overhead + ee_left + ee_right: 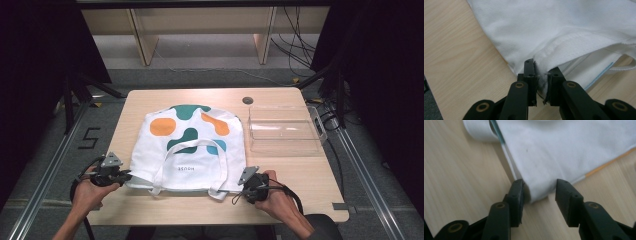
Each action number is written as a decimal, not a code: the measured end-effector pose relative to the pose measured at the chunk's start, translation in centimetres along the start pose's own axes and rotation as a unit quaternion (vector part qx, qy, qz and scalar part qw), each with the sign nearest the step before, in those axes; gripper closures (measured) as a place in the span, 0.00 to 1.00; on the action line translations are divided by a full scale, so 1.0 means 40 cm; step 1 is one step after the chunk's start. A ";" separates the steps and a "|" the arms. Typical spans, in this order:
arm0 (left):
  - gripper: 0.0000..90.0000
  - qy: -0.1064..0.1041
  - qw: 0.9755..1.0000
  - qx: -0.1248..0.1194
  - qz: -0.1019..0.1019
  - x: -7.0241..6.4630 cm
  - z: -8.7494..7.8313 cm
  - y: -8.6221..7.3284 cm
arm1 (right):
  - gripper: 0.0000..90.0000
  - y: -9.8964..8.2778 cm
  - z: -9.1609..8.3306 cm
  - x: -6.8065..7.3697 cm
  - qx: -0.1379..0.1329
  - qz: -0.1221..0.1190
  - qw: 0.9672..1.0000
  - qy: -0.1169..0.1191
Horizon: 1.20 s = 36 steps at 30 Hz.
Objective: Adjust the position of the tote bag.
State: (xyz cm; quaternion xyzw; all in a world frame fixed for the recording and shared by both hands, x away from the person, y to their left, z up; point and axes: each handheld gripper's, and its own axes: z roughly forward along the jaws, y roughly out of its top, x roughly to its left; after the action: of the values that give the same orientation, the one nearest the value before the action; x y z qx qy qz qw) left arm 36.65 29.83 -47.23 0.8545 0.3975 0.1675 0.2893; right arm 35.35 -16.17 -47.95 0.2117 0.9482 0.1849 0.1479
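Tote bag (192, 150), white with orange and teal blotches, lies flat on the wooden bench (300, 170) in the high view, its handles looped over the near half and its open edge toward the person. A clear plastic box (284, 130) stands just beside it on the right. The left claw (126, 176) sits at the bag's near left corner, the right claw (244, 186) at its near right corner.

Left gripper view: the left claw (541, 82) is clamped on the hemmed corner of the bag (564, 27), a fold of white cloth pinched between the two black jaws.

Right gripper view: the right claw (539, 195) stands apart, with the bag's corner (564, 150) lying between the jaws; the left jaw is against the cloth and the right jaw is clear of it.
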 end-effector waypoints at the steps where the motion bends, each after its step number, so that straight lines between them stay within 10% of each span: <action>1: 0.90 -0.004 1.000 -0.003 -0.004 -0.001 0.002 0.000 | 0.68 0.006 0.000 -0.003 -0.005 0.000 1.000 0.000; 10: 0.89 -0.009 1.000 0.000 -0.004 0.000 0.005 0.000 | 0.70 0.031 0.015 -0.021 -0.023 0.042 0.999 -0.023; 24: 0.89 -0.003 1.000 0.021 0.018 0.004 0.000 0.000 | 0.90 0.046 0.029 -0.053 -0.031 0.041 0.999 -0.017; 26: 0.89 -0.003 1.000 0.010 -0.003 -0.001 0.005 -0.004 | 0.90 0.046 0.023 -0.063 -0.040 0.019 0.999 -0.017; 27: 0.89 -0.006 1.000 0.009 -0.006 -0.001 0.006 -0.005 | 0.91 0.045 0.016 -0.057 -0.040 0.053 0.998 -0.014; 36: 0.77 -0.007 0.998 0.051 0.028 -0.001 0.018 -0.011 | 0.91 0.047 0.002 -0.069 -0.055 0.055 0.997 -0.017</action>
State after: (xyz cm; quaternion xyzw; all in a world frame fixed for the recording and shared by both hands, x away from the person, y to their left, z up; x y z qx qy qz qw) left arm 36.75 29.79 -48.08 0.8801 0.3795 0.1489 0.2432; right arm 38.41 -15.83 -46.70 0.2580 0.9208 0.2414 0.1650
